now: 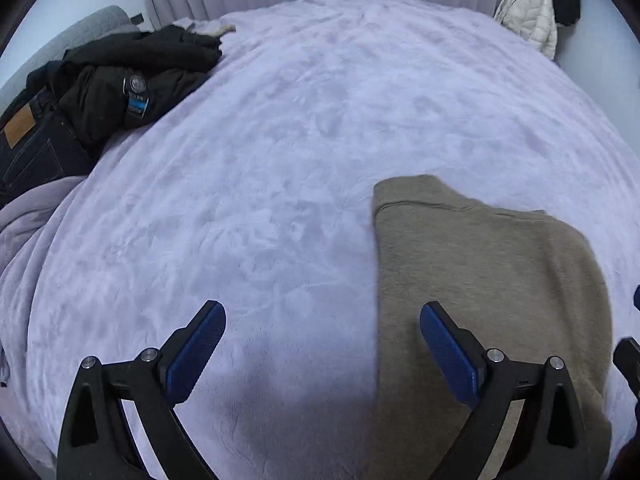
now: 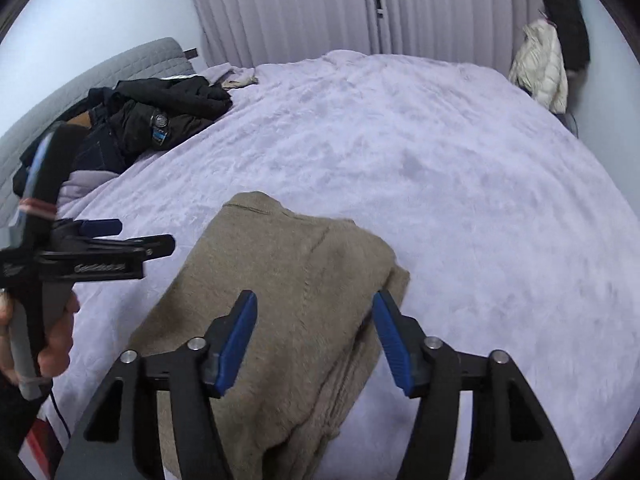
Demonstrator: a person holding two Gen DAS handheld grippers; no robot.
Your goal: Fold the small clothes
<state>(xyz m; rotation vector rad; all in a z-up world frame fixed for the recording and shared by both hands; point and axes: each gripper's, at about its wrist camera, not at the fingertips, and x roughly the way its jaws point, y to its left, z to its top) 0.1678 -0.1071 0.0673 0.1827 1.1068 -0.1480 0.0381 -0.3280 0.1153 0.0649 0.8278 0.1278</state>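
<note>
Nearest to me, my right gripper (image 2: 314,340) hangs with its blue pads apart over the folded olive-brown fuzzy knit garment (image 2: 276,300), nothing pinched between them. My left gripper (image 1: 322,354) is spread wide and empty too, its right pad over the garment's left edge and its left pad over bare bedding; from the right wrist view I see the person's hand (image 2: 52,344) holding it off to the garment's left.

The garment lies flat on the lavender plush blanket covering the bed (image 1: 280,160), already doubled into a roughly rectangular block, with one layered edge showing on its right side. I judge a fold has just been set down and released; next I would either take one end with both grippers for a further fold, or press the layers flat. That calls for closing on the full thickness of an edge, not just the top layer.

Ahead of the garment the blanket runs open and clear to the curtains. The far-left heap of black jackets and dark jeans (image 1: 100,92) sits well apart.
</note>
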